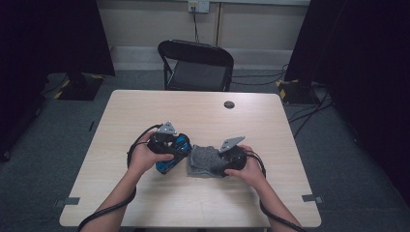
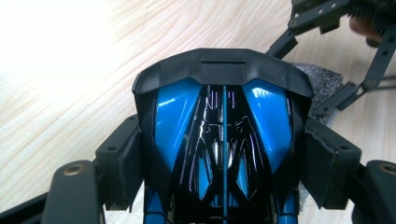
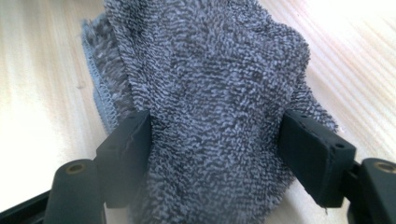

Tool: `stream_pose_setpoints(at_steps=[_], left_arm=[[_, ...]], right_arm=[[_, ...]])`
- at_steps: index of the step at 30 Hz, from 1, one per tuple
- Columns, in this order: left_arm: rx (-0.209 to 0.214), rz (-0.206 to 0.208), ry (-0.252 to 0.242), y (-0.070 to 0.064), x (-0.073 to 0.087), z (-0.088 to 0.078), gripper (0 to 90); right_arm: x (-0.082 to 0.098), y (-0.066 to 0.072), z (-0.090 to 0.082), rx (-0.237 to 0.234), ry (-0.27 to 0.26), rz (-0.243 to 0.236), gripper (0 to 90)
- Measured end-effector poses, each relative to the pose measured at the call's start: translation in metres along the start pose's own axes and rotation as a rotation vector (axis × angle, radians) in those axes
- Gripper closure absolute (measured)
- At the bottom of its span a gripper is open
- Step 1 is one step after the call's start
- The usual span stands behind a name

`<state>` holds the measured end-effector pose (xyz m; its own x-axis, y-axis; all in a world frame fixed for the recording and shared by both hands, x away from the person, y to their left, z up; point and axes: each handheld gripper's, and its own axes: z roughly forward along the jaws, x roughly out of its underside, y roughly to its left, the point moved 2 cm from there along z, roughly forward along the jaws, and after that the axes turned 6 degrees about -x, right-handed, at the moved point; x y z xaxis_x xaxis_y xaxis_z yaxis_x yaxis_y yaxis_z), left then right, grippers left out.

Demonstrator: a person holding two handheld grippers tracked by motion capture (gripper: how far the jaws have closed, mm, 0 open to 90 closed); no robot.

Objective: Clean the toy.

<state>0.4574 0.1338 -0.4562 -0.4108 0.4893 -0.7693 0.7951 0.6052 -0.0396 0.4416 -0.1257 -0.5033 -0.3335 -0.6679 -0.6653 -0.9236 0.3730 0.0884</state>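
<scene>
While left tongs (image 2: 224,154) clamp glossy blue-and-black plastic gadget (image 2: 223,130), set right tongs (image 3: 219,154), spread round bunched grey terry cloth (image 3: 210,93), squarely; pinch thick fold, wipe gently over pale wood surface (image 1: 145,203).

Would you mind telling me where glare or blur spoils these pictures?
Left gripper view: the table burns out white at upper left, and the blue and black object carries glossy highlights. Right gripper view: the grey cloth is sharp, the wood washed out. High view: evenly lit, dark corners.
</scene>
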Motion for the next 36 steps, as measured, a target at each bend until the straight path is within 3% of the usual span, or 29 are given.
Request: stream_pose_setpoints(at_steps=[4,11,15,18,24,33,36], left_arm=[[-0.004,0.000,0.001,-0.001,0.000,0.000,25.6],[0.000,0.008,0.010,-0.004,0.000,0.003,25.6],[0.002,0.012,0.015,-0.005,0.000,0.004,25.6],[0.005,0.018,0.017,-0.006,-0.001,0.004,25.6],[0.018,0.025,0.009,-0.011,-0.004,0.004,25.6],[0.048,0.059,0.010,-0.025,-0.012,0.009,25.6],[0.040,0.053,0.020,-0.027,-0.013,0.013,25.6]], right_arm=[[0.001,0.003,0.004,0.044,0.001,-0.003,29.9],[0.007,0.005,0.003,0.162,-0.074,0.063,63.1],[0.003,0.006,0.004,0.210,-0.053,0.098,70.5],[0.000,0.004,0.004,0.219,-0.042,0.144,74.0],[-0.005,-0.006,0.000,0.225,-0.067,0.290,76.0],[-0.042,-0.020,-0.032,0.324,-0.154,0.342,76.2],[-0.057,-0.017,-0.033,0.310,-0.180,0.349,76.2]])
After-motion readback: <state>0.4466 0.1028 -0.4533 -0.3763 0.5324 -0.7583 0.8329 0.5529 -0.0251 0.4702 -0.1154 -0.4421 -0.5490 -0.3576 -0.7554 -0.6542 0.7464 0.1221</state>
